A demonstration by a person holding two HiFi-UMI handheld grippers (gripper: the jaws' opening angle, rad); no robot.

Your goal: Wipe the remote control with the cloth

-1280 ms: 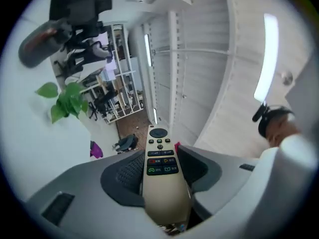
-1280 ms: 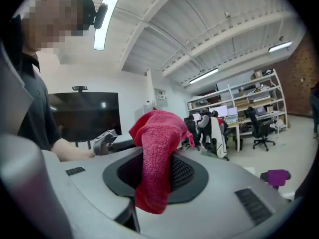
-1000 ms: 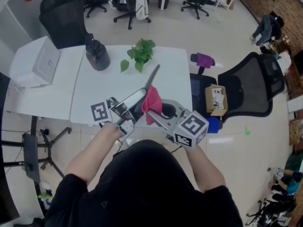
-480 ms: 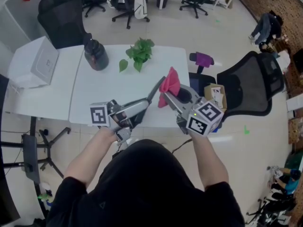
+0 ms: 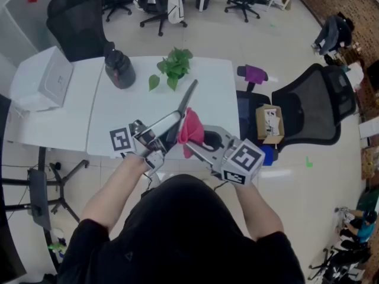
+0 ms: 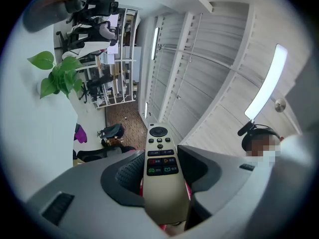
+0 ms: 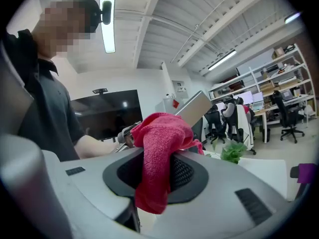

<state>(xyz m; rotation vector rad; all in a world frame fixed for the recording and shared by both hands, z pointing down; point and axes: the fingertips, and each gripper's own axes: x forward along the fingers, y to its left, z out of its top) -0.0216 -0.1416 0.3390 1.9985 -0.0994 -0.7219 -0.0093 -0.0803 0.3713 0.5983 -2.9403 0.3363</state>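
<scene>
Over the table (image 5: 127, 114) edge, left gripper (image 5: 161, 130) clamps the remote control (image 5: 188, 98); right gripper (image 5: 200, 142), at three o'clock, pinches the cloth (image 5: 189, 128) against it. Seemingly mid-wipe; next, stroke tipward.

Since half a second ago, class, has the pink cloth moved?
Yes. The cloth has shifted left and toward the person, away from the cardboard box, up beside the remote control.

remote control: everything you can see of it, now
The remote is long and slim, with a beige-grey plastic-looking face. A round pad sits near its far tip, small buttons below it, then dark keys with coloured icons. The left tongs clamp its near end, holding it above the white table, tip angled up and away. The pink cloth in the right tongs appears pressed against its back beside the grip.
</scene>
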